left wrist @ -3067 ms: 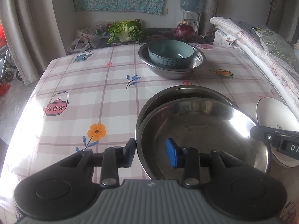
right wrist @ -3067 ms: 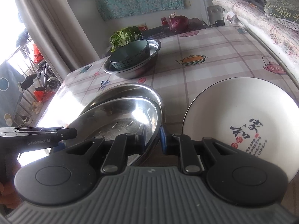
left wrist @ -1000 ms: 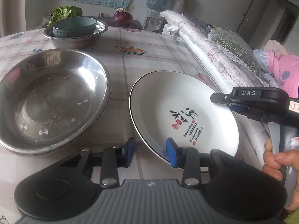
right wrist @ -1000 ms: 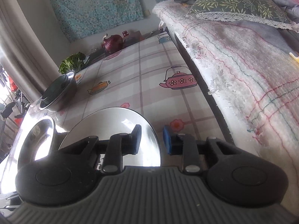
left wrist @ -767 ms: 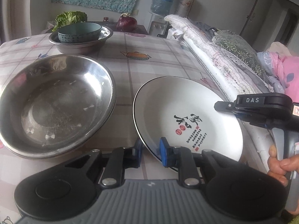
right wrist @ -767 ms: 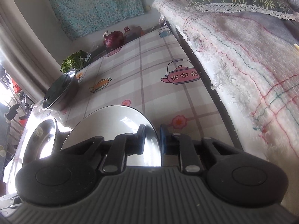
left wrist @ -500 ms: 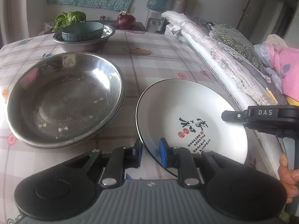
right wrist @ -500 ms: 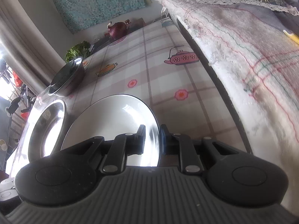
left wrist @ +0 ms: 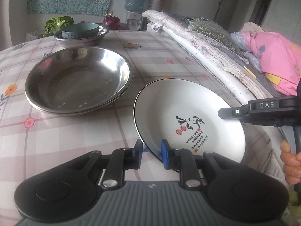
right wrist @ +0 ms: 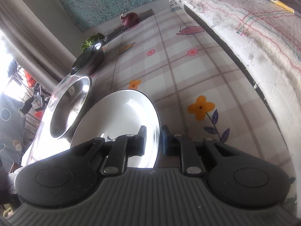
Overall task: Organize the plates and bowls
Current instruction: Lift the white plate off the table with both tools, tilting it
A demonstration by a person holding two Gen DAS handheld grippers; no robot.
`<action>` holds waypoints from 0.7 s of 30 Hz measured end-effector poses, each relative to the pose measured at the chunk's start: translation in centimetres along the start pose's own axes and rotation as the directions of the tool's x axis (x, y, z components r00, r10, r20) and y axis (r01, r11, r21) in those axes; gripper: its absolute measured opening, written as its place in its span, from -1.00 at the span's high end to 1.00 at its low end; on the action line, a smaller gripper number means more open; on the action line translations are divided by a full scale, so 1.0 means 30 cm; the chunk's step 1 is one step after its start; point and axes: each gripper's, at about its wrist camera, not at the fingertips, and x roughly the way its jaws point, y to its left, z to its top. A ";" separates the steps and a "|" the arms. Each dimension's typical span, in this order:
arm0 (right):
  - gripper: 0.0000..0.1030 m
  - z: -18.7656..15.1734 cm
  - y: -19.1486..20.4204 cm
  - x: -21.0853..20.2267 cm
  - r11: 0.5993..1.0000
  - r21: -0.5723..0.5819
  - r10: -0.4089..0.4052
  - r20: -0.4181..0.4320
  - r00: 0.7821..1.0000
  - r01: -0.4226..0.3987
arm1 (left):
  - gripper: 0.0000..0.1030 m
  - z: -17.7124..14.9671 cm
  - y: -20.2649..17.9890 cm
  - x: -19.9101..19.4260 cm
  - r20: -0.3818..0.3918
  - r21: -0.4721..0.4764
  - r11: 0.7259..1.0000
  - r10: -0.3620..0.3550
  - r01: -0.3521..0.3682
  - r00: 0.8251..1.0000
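I had the table in front of me, its checked cloth printed with flowers and teapots, and a bed heaped with blankets hard against its far side. On the cloth sat the steel basins, two nested by the look of the doubled rim, and behind them a steel bowl carrying a blue bowl. Just beside the basins was my white plate, black-rimmed with calligraphy on its face, tipped and apparently off the cloth, though I could not be sure at its far edge. My left gripper was clamped on its near rim, blue pads either side. From the other camera my right gripper was pinched shut on the opposite rim of that same plate.

My worry was the glaze: both holds were thin rim pinches on slick ceramic, so if my two hands drifted apart or twisted against each other, one pad could slide off and the plate would drop onto the table. It also hung close to the basins; a careless swing that way would have clipped their lip.
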 end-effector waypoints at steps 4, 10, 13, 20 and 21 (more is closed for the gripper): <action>0.70 -0.032 0.026 -0.009 1.000 -0.016 -0.001 0.004 1.000 0.001 | 0.54 -0.011 0.038 -0.018 -0.014 -0.067 0.997 -0.048 0.047 0.999; 0.70 -0.054 0.025 -0.021 1.000 0.000 -0.006 0.035 0.999 0.006 | 0.35 0.028 0.037 -0.010 -0.010 -0.055 0.998 -0.029 0.028 1.000; 0.71 -0.057 0.016 -0.017 1.000 0.014 0.000 0.033 0.999 -0.001 | 0.31 0.048 0.021 0.015 -0.021 -0.042 0.999 -0.010 0.009 1.000; 0.71 -0.071 0.017 -0.005 1.000 0.014 0.000 0.026 1.000 0.000 | 0.31 0.065 0.015 0.055 -0.036 -0.056 0.998 0.009 -0.011 0.999; 0.71 -0.070 0.017 -0.005 1.000 0.015 0.001 0.027 1.000 -0.001 | 0.31 0.065 0.014 0.055 -0.036 -0.056 0.998 0.010 -0.012 0.999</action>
